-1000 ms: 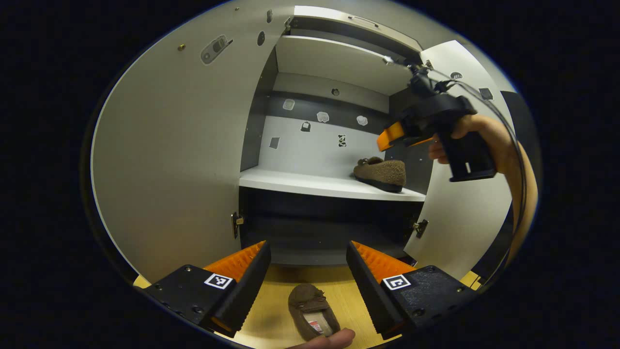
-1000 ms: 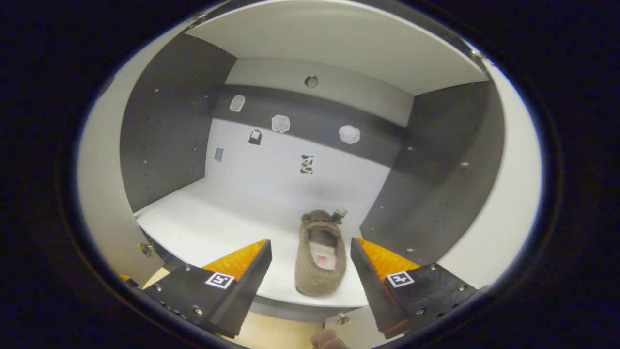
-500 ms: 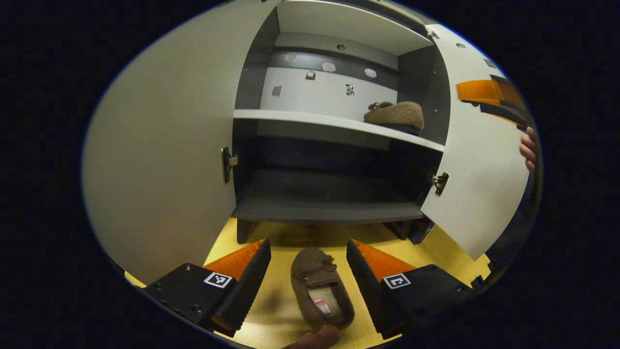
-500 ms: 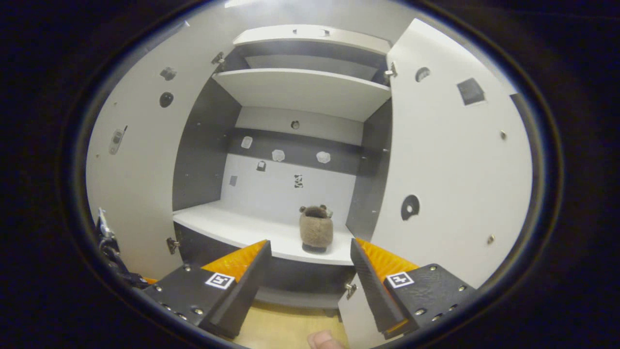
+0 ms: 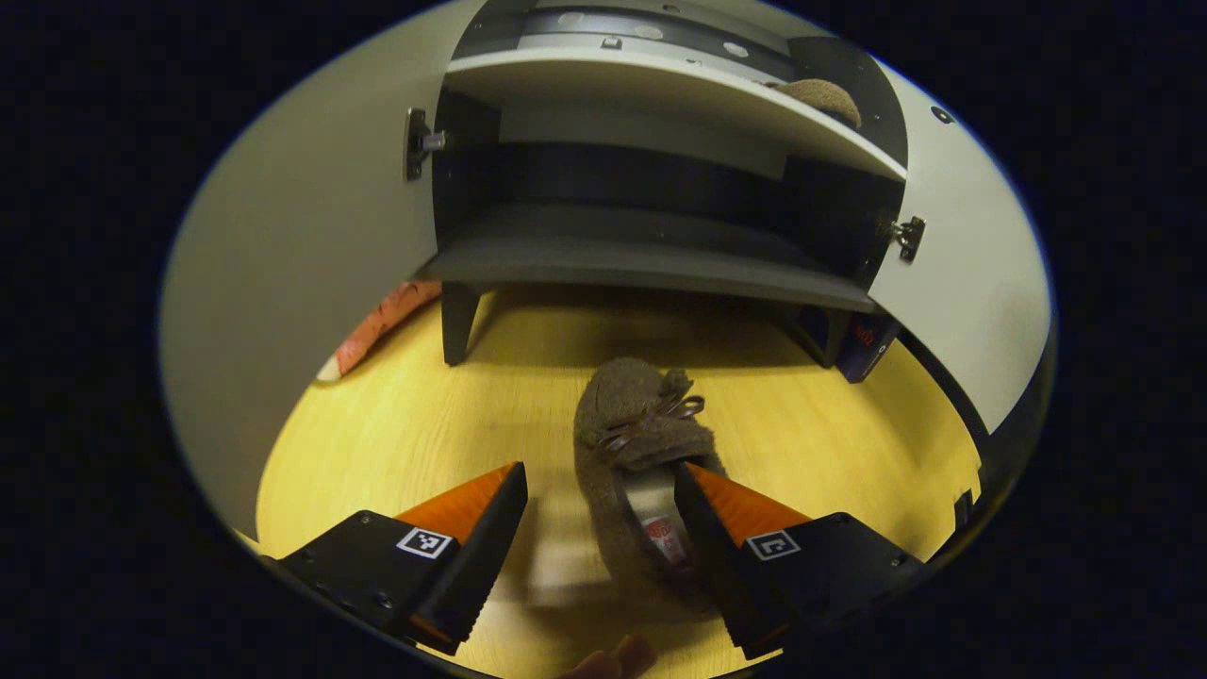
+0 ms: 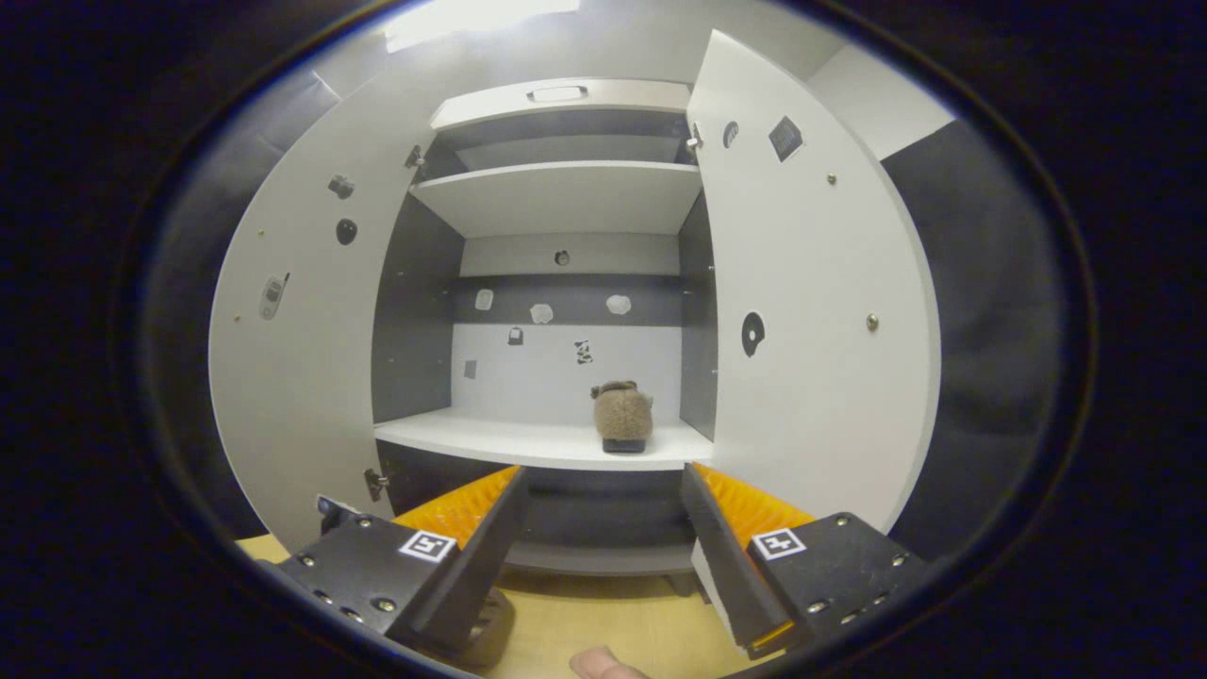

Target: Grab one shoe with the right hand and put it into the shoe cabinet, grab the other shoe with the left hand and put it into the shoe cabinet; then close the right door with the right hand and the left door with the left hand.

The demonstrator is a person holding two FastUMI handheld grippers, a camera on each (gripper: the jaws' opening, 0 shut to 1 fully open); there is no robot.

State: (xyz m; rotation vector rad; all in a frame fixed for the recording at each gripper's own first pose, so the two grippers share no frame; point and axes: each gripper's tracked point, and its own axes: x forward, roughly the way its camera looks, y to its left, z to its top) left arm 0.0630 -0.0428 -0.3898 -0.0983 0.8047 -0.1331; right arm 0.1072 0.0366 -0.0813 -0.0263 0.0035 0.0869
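A: Item one, left gripper (image 5: 601, 514)?
B: Jaws spread wide, gripping nothing. It hangs low over the floor (image 5: 396, 424) (pale yellow wood). A brown fuzzy slipper (image 5: 641, 453), toe with a small bow pointing toward the cabinet, lies between the fingers; its heel end sits right by the inner face of the right-hand finger (image 5: 702, 528). Whether they touch, I cannot tell. The left-hand finger stands apart from it.

A: Item two, right gripper (image 6: 603, 514)?
B: Jaws likewise spread, holding nothing. It points at the shoe cabinet (image 6: 566, 203) from some way back, with a fingertip of the holding hand (image 6: 594, 663) at the lower edge of the right gripper view.

A: Item three, the other slipper (image 6: 621, 415)?
B: On the white shelf (image 6: 490, 436) inside the cabinet, toward its right side, heel facing outward. In the left gripper view it shows as a brown hump at the shelf's right end.

A: Item four, doors?
B: Both open. Left door (image 6: 302, 377) swung out, white, with small stickers near its top; right door (image 6: 811, 311) also swung out, with a round dark mark midway up. Hinges show on both sides in the left gripper view.

A: Item five, cabinet remainder?
B: Dark side walls, a white back panel with small stickers, a dark bottom shelf (image 5: 641, 264) standing on short legs above the floor.
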